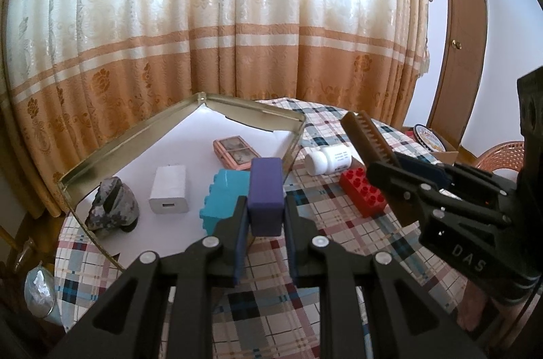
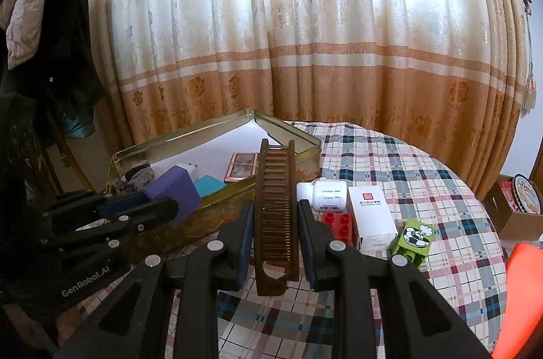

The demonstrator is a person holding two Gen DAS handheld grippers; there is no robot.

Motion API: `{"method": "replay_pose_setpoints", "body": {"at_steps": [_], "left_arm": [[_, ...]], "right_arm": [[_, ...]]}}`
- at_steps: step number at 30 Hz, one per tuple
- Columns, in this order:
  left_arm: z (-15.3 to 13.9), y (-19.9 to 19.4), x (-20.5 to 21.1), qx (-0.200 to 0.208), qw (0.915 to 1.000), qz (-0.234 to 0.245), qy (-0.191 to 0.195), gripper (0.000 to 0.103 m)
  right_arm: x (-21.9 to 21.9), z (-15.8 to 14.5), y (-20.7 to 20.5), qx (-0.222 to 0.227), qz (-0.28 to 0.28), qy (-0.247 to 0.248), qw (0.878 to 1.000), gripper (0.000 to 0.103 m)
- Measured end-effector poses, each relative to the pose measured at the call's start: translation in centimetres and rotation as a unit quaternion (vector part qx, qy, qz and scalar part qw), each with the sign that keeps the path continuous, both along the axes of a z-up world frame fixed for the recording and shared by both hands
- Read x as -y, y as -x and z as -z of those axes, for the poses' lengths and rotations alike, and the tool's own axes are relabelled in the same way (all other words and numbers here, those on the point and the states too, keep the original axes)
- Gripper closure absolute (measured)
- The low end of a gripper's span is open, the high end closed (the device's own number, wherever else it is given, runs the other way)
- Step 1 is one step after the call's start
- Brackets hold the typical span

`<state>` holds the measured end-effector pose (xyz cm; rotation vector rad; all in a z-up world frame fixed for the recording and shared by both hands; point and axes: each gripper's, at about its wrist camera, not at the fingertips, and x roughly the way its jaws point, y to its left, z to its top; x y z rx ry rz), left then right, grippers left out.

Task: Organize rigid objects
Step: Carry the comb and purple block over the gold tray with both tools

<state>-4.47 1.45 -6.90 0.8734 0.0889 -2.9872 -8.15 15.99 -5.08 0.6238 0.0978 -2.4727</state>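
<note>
Low in the frame, the left gripper [image 1: 264, 216] clamps a purple block [image 1: 265, 192], seemingly light and stiff, held squarely by its flat sides just before the tin [image 1: 129, 142], while the right gripper [image 2: 275, 230] pinches a rigid brown comb [image 2: 275, 209] mid-length, likely slippery.

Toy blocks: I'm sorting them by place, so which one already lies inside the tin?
The teal block, on the tin's white floor. The purple block is in the left gripper; the red and green ones sit on the tablecloth.
</note>
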Motion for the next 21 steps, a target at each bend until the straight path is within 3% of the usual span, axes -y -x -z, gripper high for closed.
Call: {"method": "replay_pose_setpoints", "body": {"at_steps": [21], "left_arm": [[-1.1,-2.0,2.4,-0.020,0.9996,-0.018,-0.009,0.085]], "right_arm": [[1.5,-0.2,-0.1,0.007,-0.023,0.008,1.000,0.075]]}}
